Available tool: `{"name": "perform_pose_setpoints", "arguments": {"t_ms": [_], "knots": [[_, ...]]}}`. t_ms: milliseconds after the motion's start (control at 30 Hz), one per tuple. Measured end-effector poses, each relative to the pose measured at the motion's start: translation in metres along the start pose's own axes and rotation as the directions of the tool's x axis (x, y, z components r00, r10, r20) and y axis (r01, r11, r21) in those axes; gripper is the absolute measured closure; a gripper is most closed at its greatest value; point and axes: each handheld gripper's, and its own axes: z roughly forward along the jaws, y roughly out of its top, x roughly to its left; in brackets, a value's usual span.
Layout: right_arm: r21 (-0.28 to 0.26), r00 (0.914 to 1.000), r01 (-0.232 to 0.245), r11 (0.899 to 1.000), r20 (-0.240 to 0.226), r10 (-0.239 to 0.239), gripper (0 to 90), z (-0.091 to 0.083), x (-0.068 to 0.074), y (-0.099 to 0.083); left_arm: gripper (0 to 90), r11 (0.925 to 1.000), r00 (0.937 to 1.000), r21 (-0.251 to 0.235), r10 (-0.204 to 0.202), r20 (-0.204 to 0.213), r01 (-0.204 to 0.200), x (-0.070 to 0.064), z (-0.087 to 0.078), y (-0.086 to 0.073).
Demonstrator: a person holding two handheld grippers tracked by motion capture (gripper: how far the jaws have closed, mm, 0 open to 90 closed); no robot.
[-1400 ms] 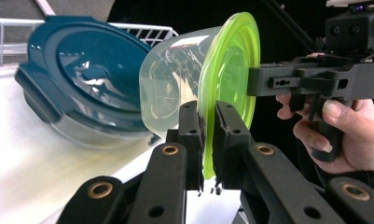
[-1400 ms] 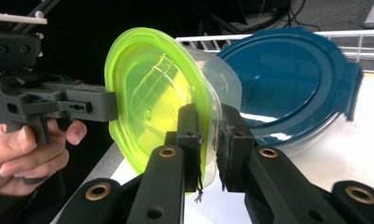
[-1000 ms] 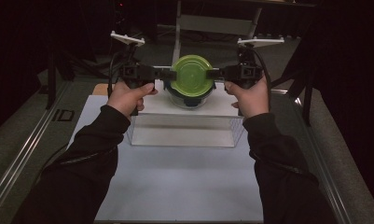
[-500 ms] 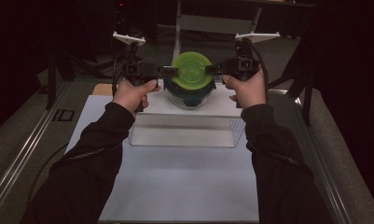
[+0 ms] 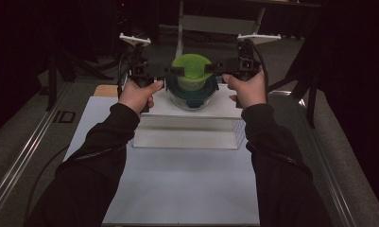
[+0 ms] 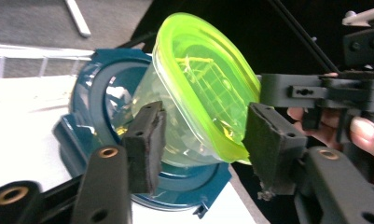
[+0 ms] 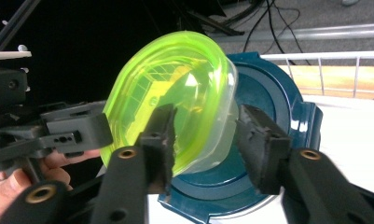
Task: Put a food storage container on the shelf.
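Note:
A small clear container with a lime-green lid (image 5: pixel 192 67) hangs just above a larger clear bowl with a dark blue rim (image 5: pixel 193 94). My left gripper (image 5: pixel 176 71) grips it from the left and my right gripper (image 5: pixel 210 68) from the right. In the left gripper view the green-lidded container (image 6: pixel 198 93) sits between the pads (image 6: pixel 145 144), with the blue rim (image 6: pixel 89 84) behind it. The right gripper view shows the same container (image 7: pixel 175 84) clamped between the pads (image 7: pixel 257 149), in front of the blue rim (image 7: pixel 278 98).
The blue-rimmed bowl stands on a clear box (image 5: pixel 187 132) at the far side of a white mat (image 5: pixel 177 189). A wooden board (image 5: pixel 104 91) lies at the mat's far left corner. Metal rails (image 5: pixel 21 156) run along both table sides.
Both grippers have lifted a little, and the green-lidded container has risen with them out of the blue-rimmed bowl.

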Motion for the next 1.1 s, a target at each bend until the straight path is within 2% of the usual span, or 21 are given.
{"name": "perform_pose_setpoints", "arguments": {"t_ms": [67, 133, 200, 300, 367, 400, 433, 467, 500, 600, 633, 667, 733, 800, 933, 1000, 1033, 1067, 1100], "knots": [[-0.006, 0.9999, 0.003, 1.0, -0.01, -0.003, 51.6, -0.002, 0.0, 0.0, 44.4, 0.9999, 0.9998, -0.004, 0.017, -0.01, -0.017, -0.001, -0.002, 0.0], [-0.019, 0.9998, 0.01, 1.0, -0.015, -0.01, 49.9, -0.005, 0.001, 0.0, 42.8, 0.9997, 0.9998, -0.017, 0.017, 0.002, -0.017, -0.001, -0.005, 0.0], [-0.029, 0.9996, 0.027, 0.999, -0.005, -0.028, 48.5, -0.008, 0.002, -0.001, 37.6, 0.9986, 0.9995, -0.042, 0.03, 0.0, -0.03, 0.0, -0.008, -0.001], [-0.043, 0.9992, 0.038, 0.998, -0.013, -0.039, 47.4, -0.014, 0.003, -0.003, 35.9, 0.9949, 0.9979, -0.08, 0.063, 0.018, -0.061, 0.002, -0.016, -0.004], [-0.052, 0.9985, 0.047, 0.998, -0.026, -0.048, 47.7, -0.018, 0.004, -0.006, 35.7, 0.9907, 0.9938, -0.099, 0.099, 0.052, -0.093, 0.002, -0.022, -0.008], [-0.052, 0.9978, 0.059, 0.997, -0.027, -0.06, 47.7, -0.02, 0.005, -0.009, 35.7, 0.9855, 0.9901, -0.11, 0.134, 0.04, -0.129, 0.001, -0.024, -0.011], [-0.061, 0.9971, 0.07, 0.996, -0.025, -0.072, 48.2, -0.022, 0.006, -0.011, 35.7, 0.9765, 0.983, -0.125, 0.181, 0.032, -0.176, 0.0, -0.028, -0.015], [-0.065, 0.9961, 0.081, 0.995, -0.029, -0.083, 48.6, -0.025, 0.007, -0.015, 34.5, 0.9721, 0.9789, -0.129, 0.202, 0.032, -0.196, -0.001, -0.029, -0.017], [-0.065, 0.9954, 0.09, 0.994, -0.027, -0.092, 49.0, -0.026, 0.008, -0.017, 33.6, 0.9689, 0.9766, -0.134, 0.213, 0.027, -0.208, -0.001, -0.031, -0.02], [-0.078, 0.9929, 0.113, 0.991, -0.029, -0.115, 52.0, -0.032, 0.009, -0.027, 30.5, 0.9516, 0.966, -0.183, 0.257, 0.03, -0.247, -0.002, -0.036, -0.032], [-0.078, 0.9922, 0.119, 0.99, -0.028, -0.121, 56.7, -0.033, 0.01, -0.03, 29.2, 0.9434, 0.962, -0.212, 0.27, 0.042, -0.255, -0.001, -0.038, -0.038], [-0.08, 0.9916, 0.121, 0.989, -0.037, -0.124, 59.8, -0.035, 0.009, -0.035, 26.7, 0.9375, 0.9574, -0.22, 0.286, 0.043, -0.27, -0.002, -0.04, -0.041], [-0.074, 0.9888, 0.145, 0.987, -0.026, -0.147, 59.9, -0.036, 0.01, -0.041, 21.2, 0.9187, 0.9419, -0.237, 0.334, 0.039, -0.316, -0.004, -0.041, -0.049], [-0.062, 0.9868, 0.155, 0.986, -0.039, -0.157, 58.9, -0.034, 0.01, -0.047, 16.2, 0.9062, 0.9276, -0.236, 0.371, 0.046, -0.351, -0.005, -0.041, -0.055], [-0.051, 0.9808, 0.182, 0.982, -0.061, -0.185, 47.0, -0.028, 0.011, -0.059, 10.1, 0.8974, 0.9129, -0.223, 0.403, 0.064, -0.381, -0.009, -0.04, -0.066], [-0.065, 0.9749, 0.209, 0.976, -0.065, -0.213, 40.0, -0.026, 0.012, -0.065, 8.2, 0.8918, 0.9075, -0.227, 0.415, 0.066, -0.391, -0.012, -0.041, -0.073], [-0.067, 0.9705, 0.23, 0.971, -0.059, -0.234, 35.9, -0.025, 0.013, -0.069, 6.5, 0.8898, 0.9062, -0.234, 0.417, 0.069, -0.392, -0.013, -0.042, -0.075], [-0.079, 0.9689, 0.233, 0.969, -0.066, -0.238, 31.7, -0.024, 0.013, -0.071, 4.9, 0.8888, 0.9042, -0.233, 0.421, 0.073, -0.395, -0.014, -0.043, -0.077], [-0.081, 0.9637, 0.246, 0.966, -0.085, -0.253, 27.1, -0.024, 0.013, -0.075, 3.7, 0.8874, 0.9036, -0.233, 0.423, 0.068, -0.398, -0.015, -0.043, -0.08]]}}
